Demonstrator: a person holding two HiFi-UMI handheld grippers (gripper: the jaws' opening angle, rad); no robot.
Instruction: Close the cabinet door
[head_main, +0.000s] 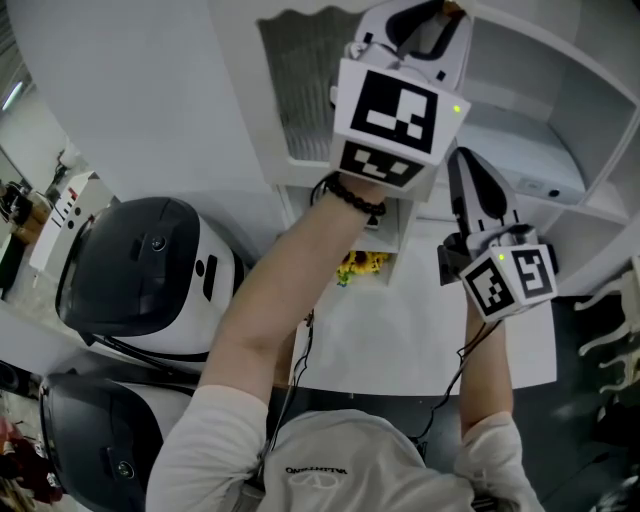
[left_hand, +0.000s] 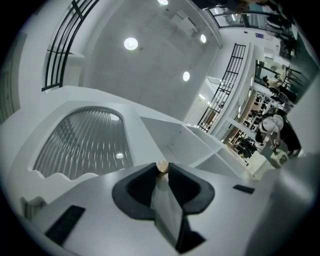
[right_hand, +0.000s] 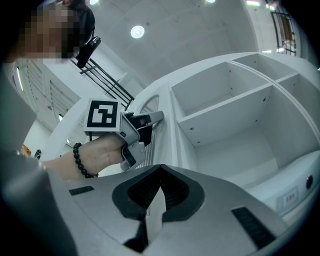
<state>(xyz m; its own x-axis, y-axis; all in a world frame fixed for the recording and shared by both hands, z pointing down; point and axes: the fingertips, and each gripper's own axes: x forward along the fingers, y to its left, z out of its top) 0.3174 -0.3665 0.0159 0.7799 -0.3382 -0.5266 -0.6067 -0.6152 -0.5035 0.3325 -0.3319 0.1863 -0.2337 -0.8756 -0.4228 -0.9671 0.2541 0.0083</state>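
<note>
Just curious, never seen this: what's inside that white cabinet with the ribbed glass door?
In the white cabinet, the open compartments show only bare white shelves. Lower down something small and yellow shows, unidentifiable, partly covered by the person's left arm.

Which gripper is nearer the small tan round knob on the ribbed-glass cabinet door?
Left. The left gripper clamps the small tan round knob; the right gripper sits shut and empty, lower and apart.

the left tool (left_hand: 163, 171) has both jaws closed on a small tan knob (left_hand: 162, 165) at their tips. the cabinet door (left_hand: 82, 145), with a ribbed translucent panel, lies to the left beyond it. open white compartments (left_hand: 187, 142) lie to the right. round ceiling lights (left_hand: 130, 43) are on overhead.
</note>
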